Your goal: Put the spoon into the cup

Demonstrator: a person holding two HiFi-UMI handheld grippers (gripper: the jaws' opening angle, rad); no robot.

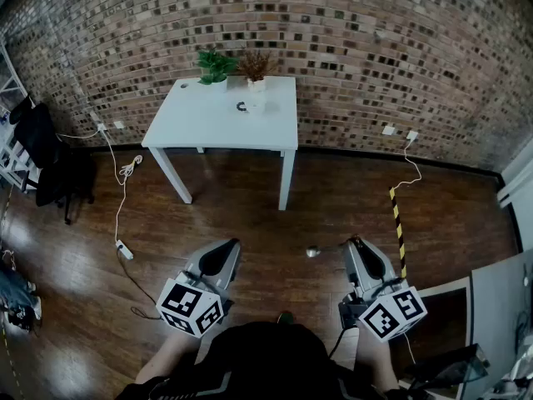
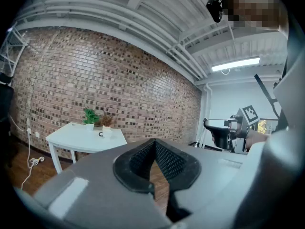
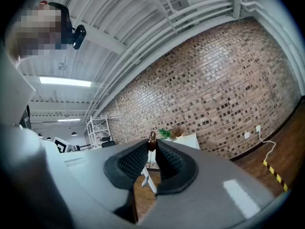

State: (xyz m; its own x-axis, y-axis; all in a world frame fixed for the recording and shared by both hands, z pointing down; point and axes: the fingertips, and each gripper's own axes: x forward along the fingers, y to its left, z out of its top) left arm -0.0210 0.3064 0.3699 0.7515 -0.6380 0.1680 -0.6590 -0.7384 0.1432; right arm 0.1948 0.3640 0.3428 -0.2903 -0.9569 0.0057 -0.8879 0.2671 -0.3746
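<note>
Pinching thin metal spoon [image 1: 312, 252] by brown handle tip in right gripper [image 1: 353, 242], bowl sticking sideways above wood floor [image 1: 250, 223], carrying left gripper [image 1: 231, 245] closed, empty, facing white table [image 1: 200, 123] well across open floor

A white desk [image 1: 200, 125] stands against a brick wall [image 1: 358, 48] on a dark wooden floor [image 1: 250, 223]. At the desk's back edge are 2 small potted plants side by side, a green one [image 1: 215, 65] on the left and a brownish, dried-looking one [image 1: 255, 63] on the right. A white cable [image 1: 123, 182] runs down to a power strip [image 1: 124, 249] on the floor left of the desk. At the right, a black-and-yellow striped strip [image 1: 397, 227] lies on the floor near 2 wall sockets [image 1: 388, 130]. A black chair [image 1: 46, 157] stands far left.
</note>
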